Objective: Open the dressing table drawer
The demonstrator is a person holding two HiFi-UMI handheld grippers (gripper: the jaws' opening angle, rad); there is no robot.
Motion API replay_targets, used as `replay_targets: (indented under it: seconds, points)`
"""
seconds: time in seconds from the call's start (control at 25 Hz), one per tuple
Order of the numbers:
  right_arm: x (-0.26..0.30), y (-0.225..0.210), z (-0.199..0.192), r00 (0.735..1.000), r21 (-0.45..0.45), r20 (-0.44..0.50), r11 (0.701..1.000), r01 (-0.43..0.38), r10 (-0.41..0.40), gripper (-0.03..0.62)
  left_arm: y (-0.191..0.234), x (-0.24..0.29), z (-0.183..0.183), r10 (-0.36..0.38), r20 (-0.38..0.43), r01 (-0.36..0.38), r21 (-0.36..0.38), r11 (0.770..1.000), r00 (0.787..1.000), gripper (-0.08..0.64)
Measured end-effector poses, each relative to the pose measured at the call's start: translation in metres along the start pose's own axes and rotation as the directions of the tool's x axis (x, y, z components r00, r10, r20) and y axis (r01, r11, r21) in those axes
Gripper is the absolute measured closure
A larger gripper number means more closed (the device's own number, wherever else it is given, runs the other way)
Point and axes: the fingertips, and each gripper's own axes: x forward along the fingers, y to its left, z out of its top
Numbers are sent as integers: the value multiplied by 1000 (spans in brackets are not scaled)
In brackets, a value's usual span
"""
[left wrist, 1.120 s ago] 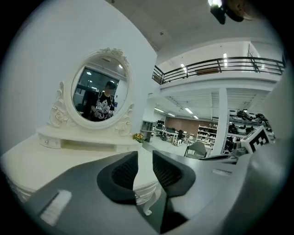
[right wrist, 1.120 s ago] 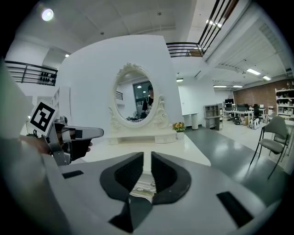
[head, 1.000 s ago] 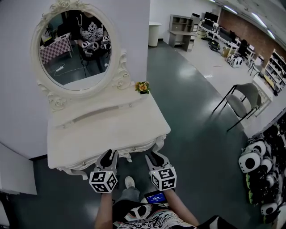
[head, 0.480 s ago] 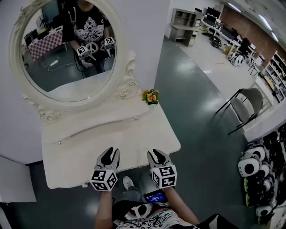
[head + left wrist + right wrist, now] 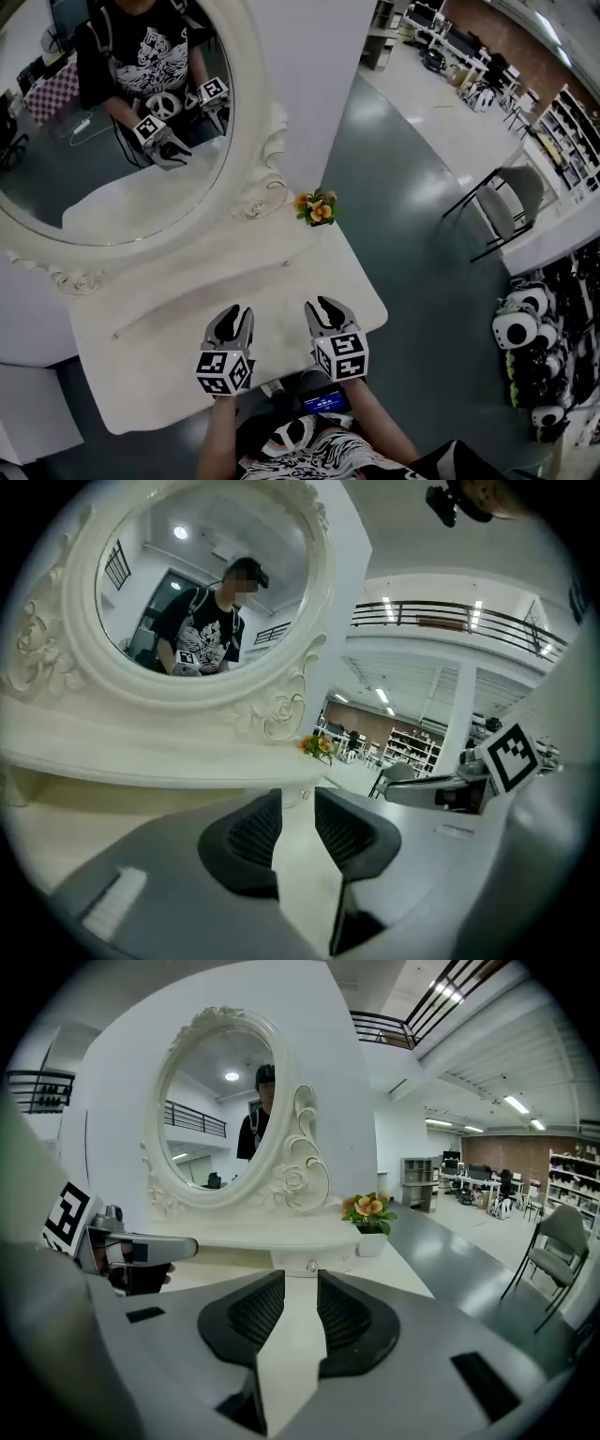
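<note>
A white dressing table (image 5: pixel 150 361) with an oval mirror (image 5: pixel 122 122) stands against the wall. Along its raised back shelf runs a low drawer front (image 5: pixel 202 295) with a small knob (image 5: pixel 286 263) near the right end. That knob (image 5: pixel 310 1266) lies straight ahead between the jaws in the right gripper view. My left gripper (image 5: pixel 232 315) and right gripper (image 5: pixel 324 307) hover side by side over the tabletop, short of the drawer front. Both are open with nothing between the jaws, as the left gripper view (image 5: pixel 297 799) and right gripper view (image 5: pixel 300 1279) show.
A small pot of orange flowers (image 5: pixel 317 208) sits on the table's back right corner. To the right, on the grey floor, stand a grey chair (image 5: pixel 511 202) and a heap of panda toys (image 5: pixel 530 342). A white wall backs the table.
Both grippers have moved forward from the table's front edge to over the tabletop, nearer the drawer front. The head view has come closer to the mirror.
</note>
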Motion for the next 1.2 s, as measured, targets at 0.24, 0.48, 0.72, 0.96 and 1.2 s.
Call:
replay_targets:
  seconds: [0.24, 0.48, 0.72, 0.96, 1.2]
  points:
    - [28, -9, 4, 1000, -1, -19, 1000, -10, 10, 482, 6, 27, -3, -1, -29, 1, 12, 1000, 1000, 451]
    - [54, -6, 2, 998, -22, -43, 999, -49, 48, 480, 11, 47, -3, 6, -47, -5, 22, 1000, 999, 453]
    - [79, -14, -3, 997, -24, -61, 998, -51, 50, 472, 14, 66, -12, 22, -74, -18, 53, 998, 997, 456]
    - [104, -18, -7, 995, -40, -83, 998, -57, 54, 466, 22, 82, -23, 53, -99, -47, 65, 997, 994, 454]
    - [130, -17, -13, 992, -55, -103, 995, -78, 72, 453, 28, 93, -34, 61, -118, -57, 41, 998, 991, 454]
